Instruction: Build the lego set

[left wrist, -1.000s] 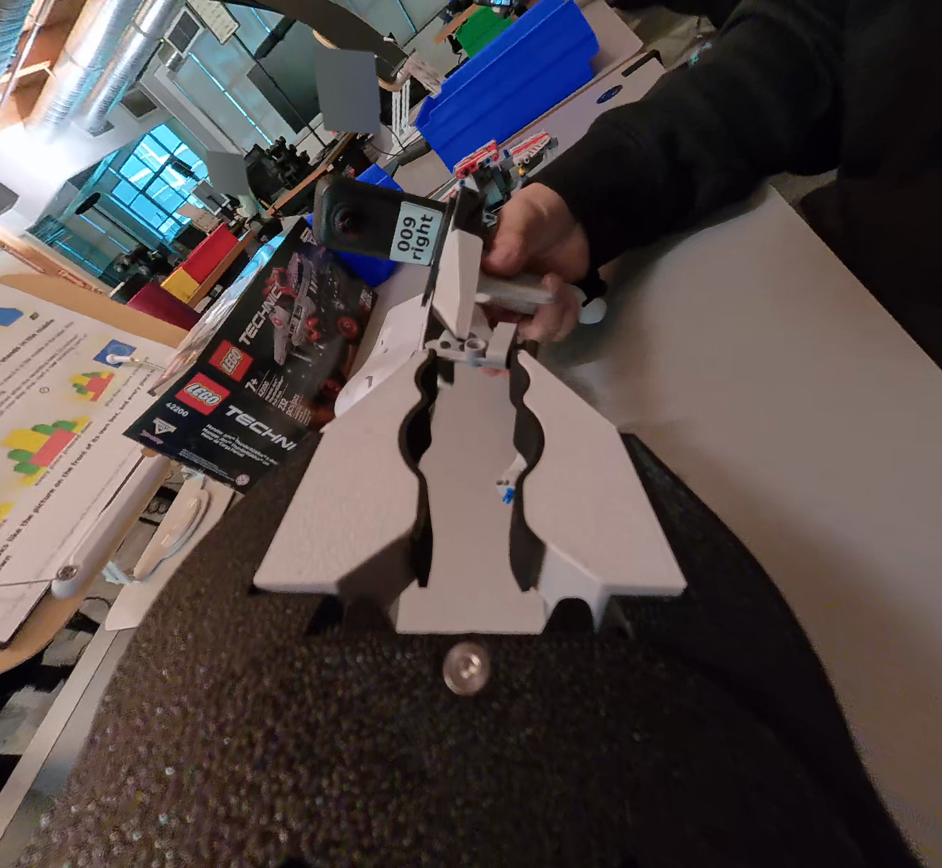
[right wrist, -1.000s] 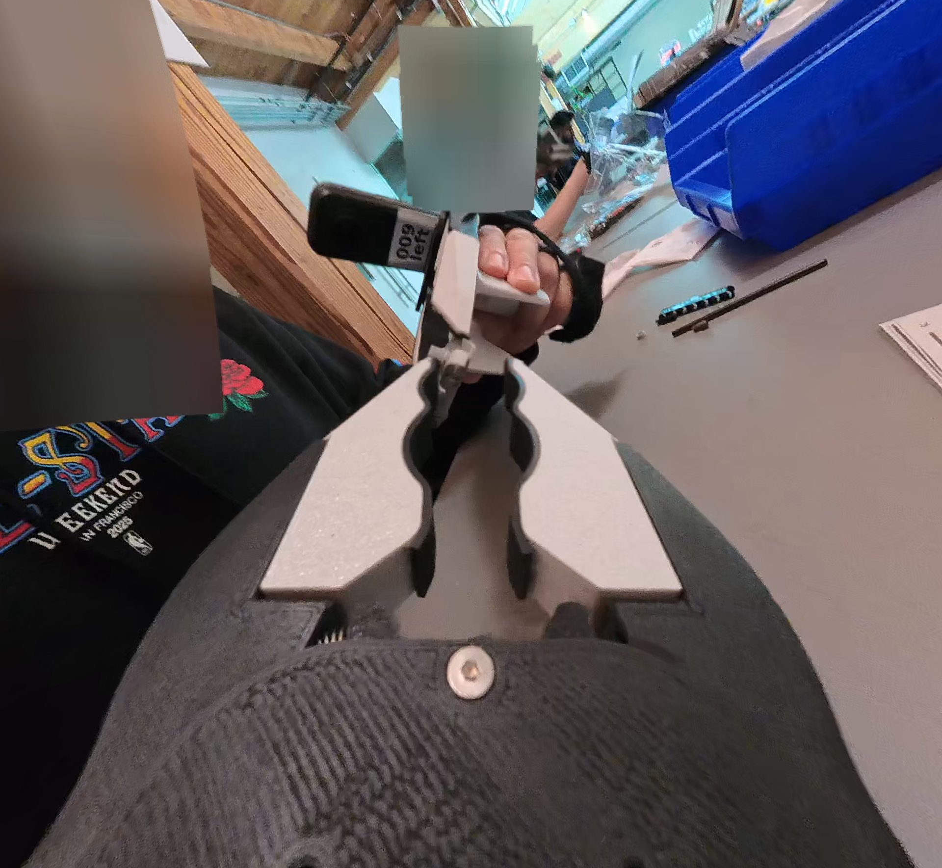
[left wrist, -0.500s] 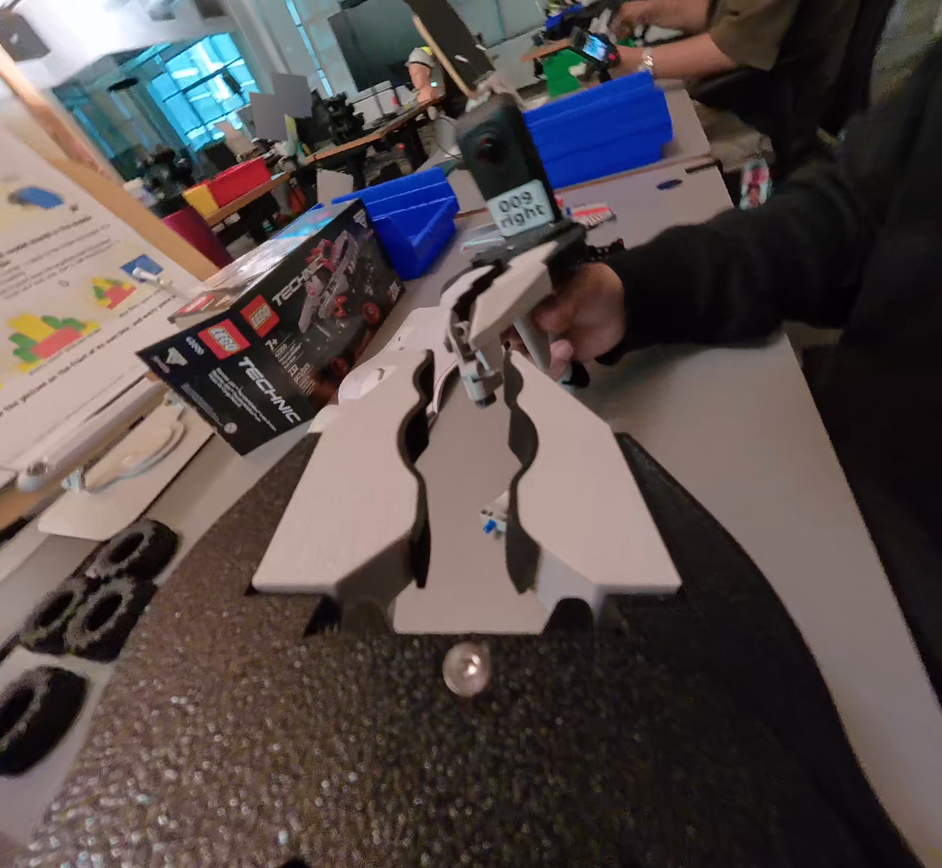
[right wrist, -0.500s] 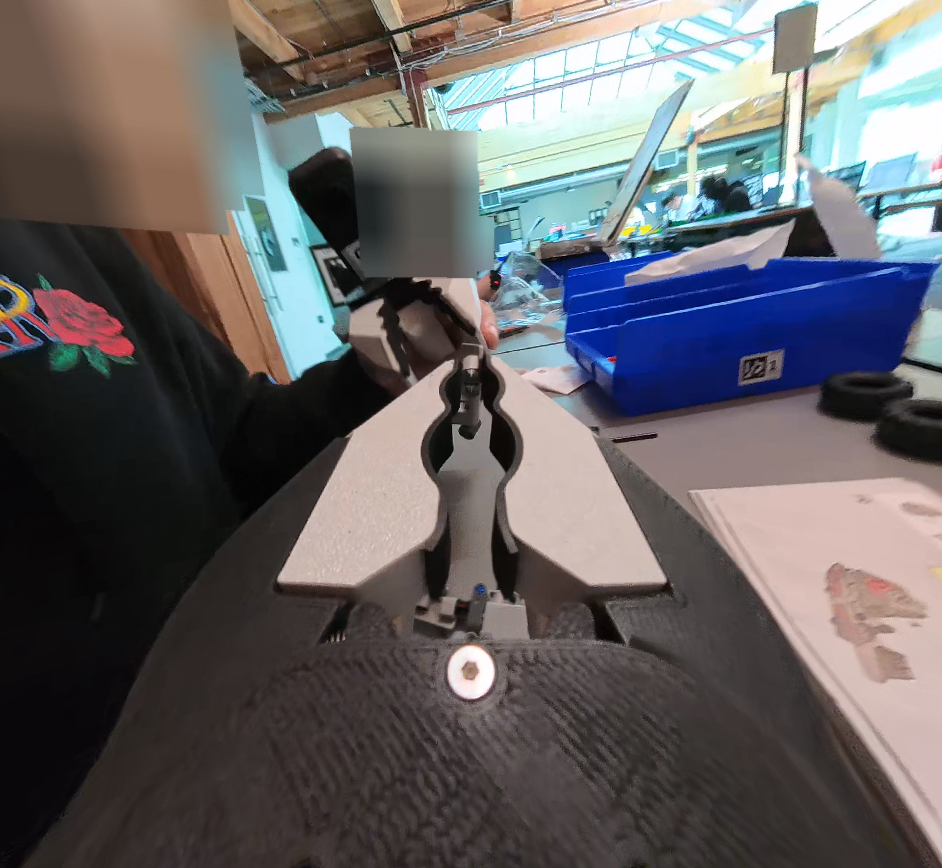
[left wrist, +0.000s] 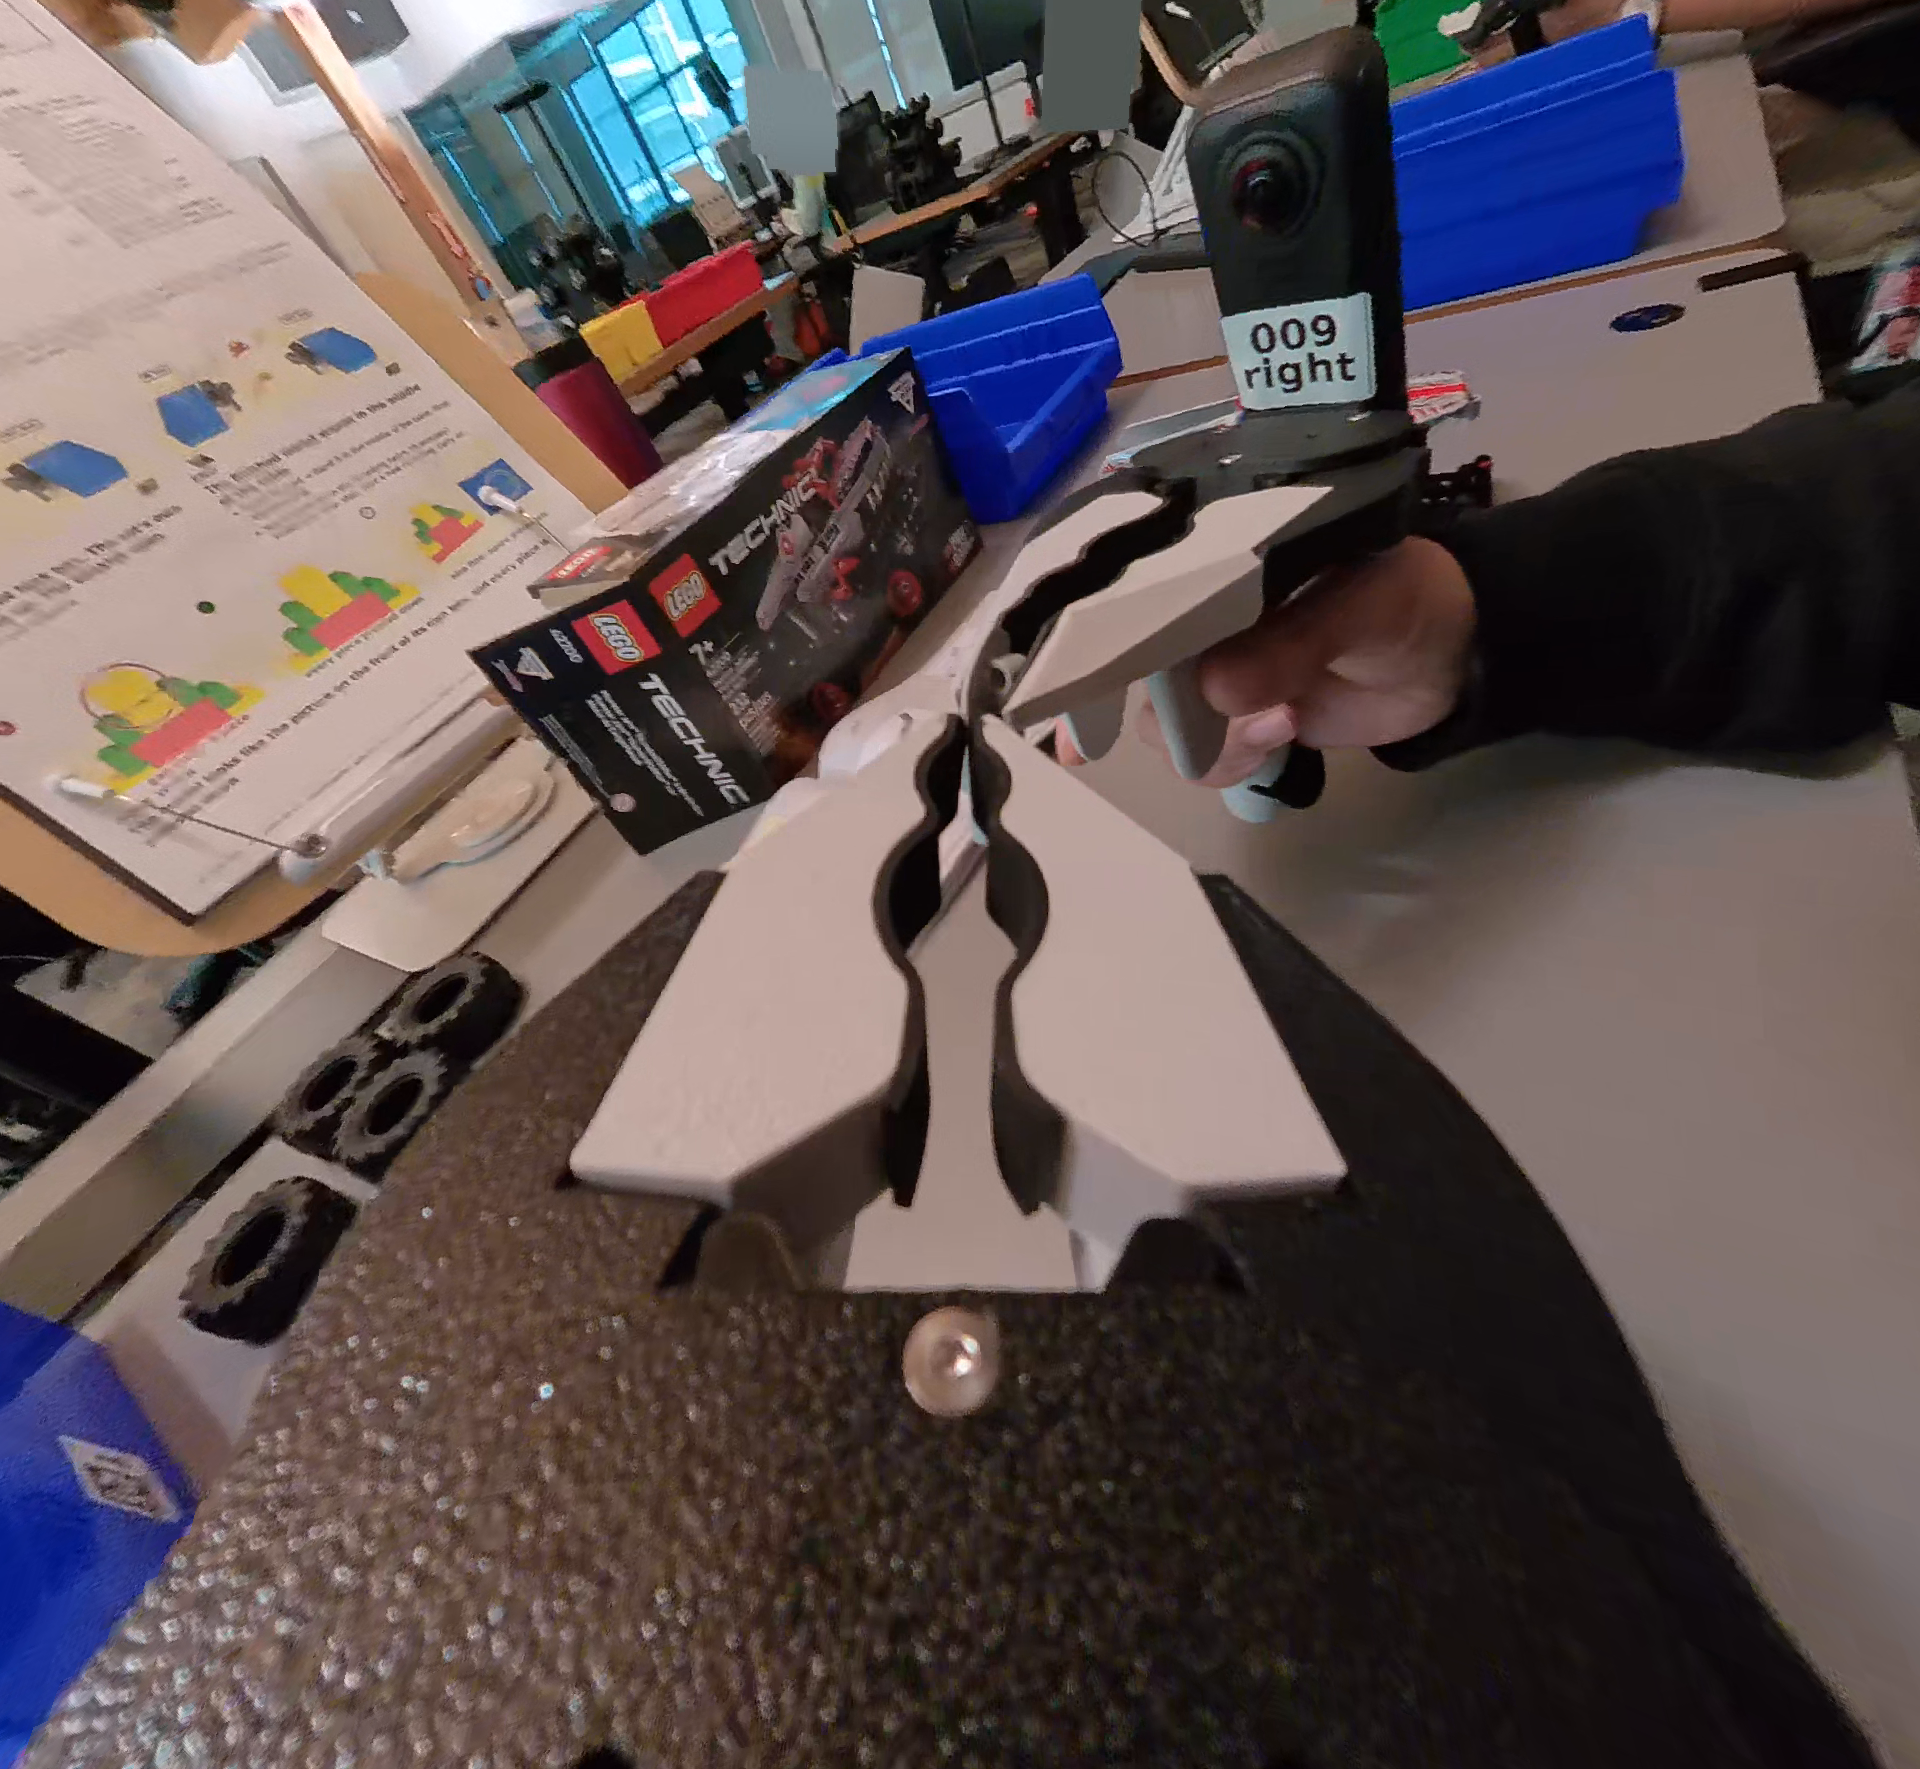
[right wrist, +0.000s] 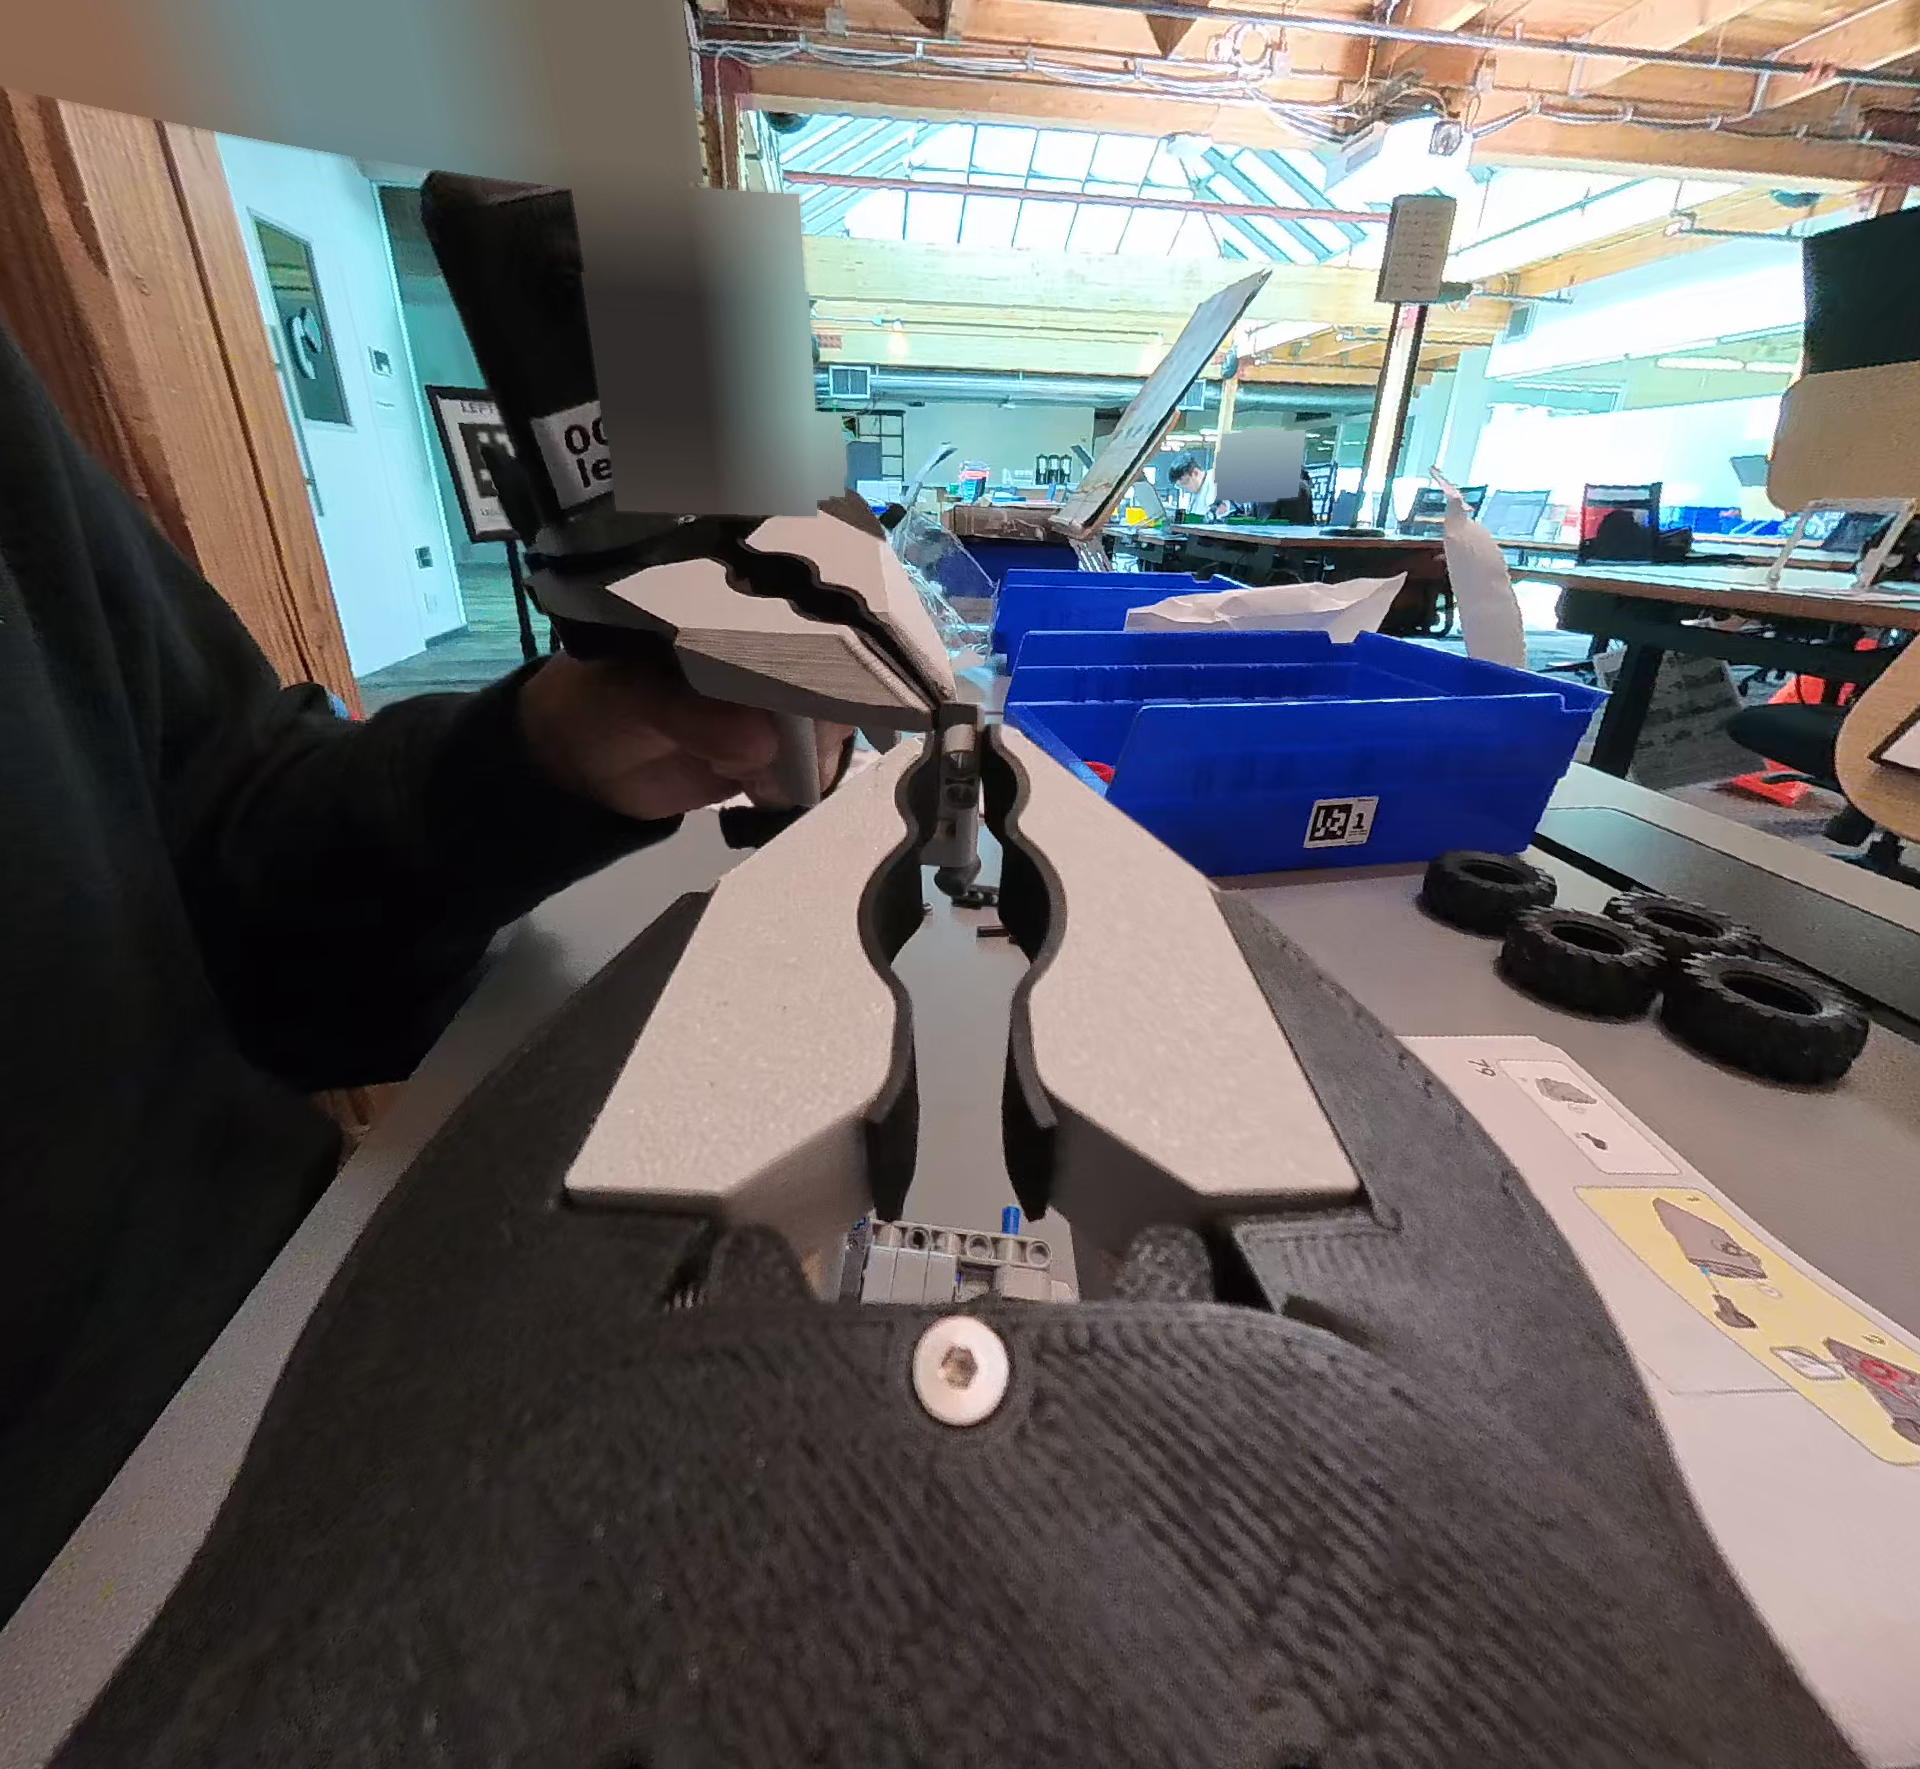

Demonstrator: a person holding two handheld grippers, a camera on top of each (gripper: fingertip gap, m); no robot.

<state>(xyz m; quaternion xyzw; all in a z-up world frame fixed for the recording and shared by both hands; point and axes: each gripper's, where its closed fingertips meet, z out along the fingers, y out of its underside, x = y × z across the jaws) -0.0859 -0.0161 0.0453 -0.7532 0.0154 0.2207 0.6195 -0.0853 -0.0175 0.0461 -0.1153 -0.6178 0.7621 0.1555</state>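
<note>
Since half a second ago both grippers have levelled out, tips now meeting at one small grey lego piece held above the grey table. The right gripper is clenched on that piece; the left gripper has its tips pinched nearly together at the same piece, though whether it grips it I cannot tell. In the right wrist view, four black tyres lie at three o'clock, an instruction sheet at four, a blue bin at one. The set's box stands at eleven o'clock in the left wrist view.
</note>
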